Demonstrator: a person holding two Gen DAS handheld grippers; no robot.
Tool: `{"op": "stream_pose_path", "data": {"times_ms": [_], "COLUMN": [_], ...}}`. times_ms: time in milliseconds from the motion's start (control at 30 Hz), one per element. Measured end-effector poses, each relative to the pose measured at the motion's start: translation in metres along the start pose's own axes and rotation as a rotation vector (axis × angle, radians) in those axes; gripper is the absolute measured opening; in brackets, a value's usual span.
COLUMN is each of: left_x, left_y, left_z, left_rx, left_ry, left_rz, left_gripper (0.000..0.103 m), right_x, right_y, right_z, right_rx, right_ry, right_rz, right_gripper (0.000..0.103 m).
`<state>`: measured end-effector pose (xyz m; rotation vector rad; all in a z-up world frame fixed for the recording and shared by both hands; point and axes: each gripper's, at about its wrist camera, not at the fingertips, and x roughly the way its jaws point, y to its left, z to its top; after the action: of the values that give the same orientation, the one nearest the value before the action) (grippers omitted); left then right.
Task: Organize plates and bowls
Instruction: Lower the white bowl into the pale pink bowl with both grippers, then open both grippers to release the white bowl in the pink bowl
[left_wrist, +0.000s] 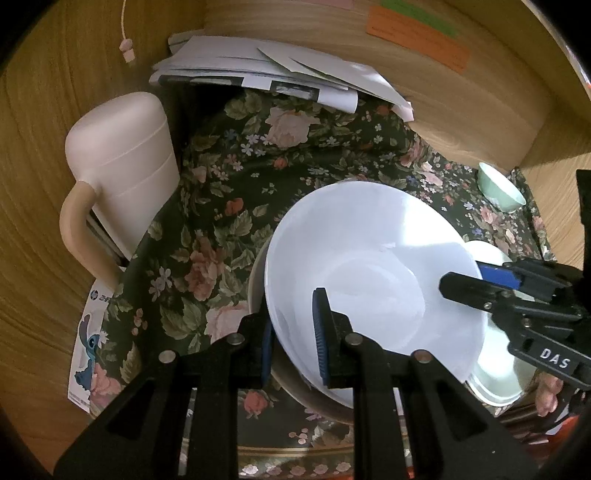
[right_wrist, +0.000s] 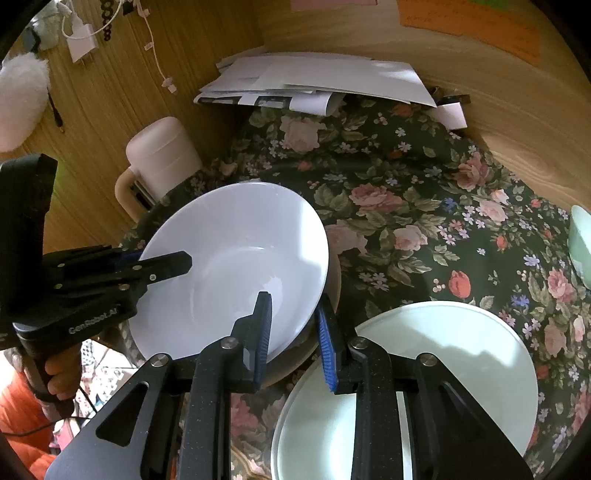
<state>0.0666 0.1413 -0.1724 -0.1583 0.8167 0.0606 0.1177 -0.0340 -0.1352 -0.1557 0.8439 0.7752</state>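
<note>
A large white bowl (left_wrist: 369, 266) (right_wrist: 236, 266) rests tilted in a beige bowl (left_wrist: 258, 280) (right_wrist: 334, 284) on the floral cloth. My left gripper (left_wrist: 293, 332) straddles the white bowl's near rim, one finger inside and one outside, jaws a little apart; it shows from the side in the right wrist view (right_wrist: 162, 264). My right gripper (right_wrist: 293, 332) straddles the opposite rim the same way, and it shows in the left wrist view (left_wrist: 469, 280). A pale green plate (right_wrist: 443, 350) (left_wrist: 495, 376) lies beside the bowls. A small green bowl (left_wrist: 500, 186) (right_wrist: 581, 243) stands farther off.
A pink lidded jug (left_wrist: 122, 173) (right_wrist: 162, 158) stands at the left by the wooden wall. A pile of papers (left_wrist: 280, 70) (right_wrist: 314, 81) lies at the back. Wooden walls (left_wrist: 480, 122) close in the back and sides. A charger and cables (right_wrist: 83, 40) hang on the wall.
</note>
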Motion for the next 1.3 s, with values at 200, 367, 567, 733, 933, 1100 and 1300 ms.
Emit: {"op": "stream_pose_path", "data": {"times_ms": [200,367,567,733,933,1100,1300], "left_x": [0.005,0.004,0.004,-0.001,-0.02,-0.028,-0.032], "left_y": [-0.002,-0.006,-0.01,-0.022,-0.041,-0.059,-0.09], "left_z": [0.001,0.006,0.011,0.018,0.033,0.051,0.076], "left_rx": [0.01,0.01,0.0,0.031,0.092,0.089,0.086], "left_ry": [-0.002,-0.004,0.011,-0.006,-0.082,-0.115,-0.164], "left_rz": [0.019,0.035,0.045,0.049,0.076,0.052,-0.003], "left_gripper": [0.019,0.019,0.035,0.066,0.079,0.08,0.086], "right_x": [-0.005,-0.01,-0.018,-0.034,-0.059,-0.082,-0.111], "right_y": [-0.002,-0.003,-0.016,-0.035,-0.065,-0.097,-0.146], "right_z": [-0.004,-0.005,-0.006,-0.006,-0.006,-0.002,0.001], "right_rx": [-0.015,-0.019,0.015,0.057,0.098,0.149,0.219], "right_ry": [-0.009,-0.025,-0.043,-0.084,-0.143,-0.194,-0.242], "right_rz": [-0.029,-0.028,-0.027,-0.035,-0.085,-0.139,-0.241], "right_gripper": [0.024,0.024,0.038,0.049,0.058,0.059,0.06]}}
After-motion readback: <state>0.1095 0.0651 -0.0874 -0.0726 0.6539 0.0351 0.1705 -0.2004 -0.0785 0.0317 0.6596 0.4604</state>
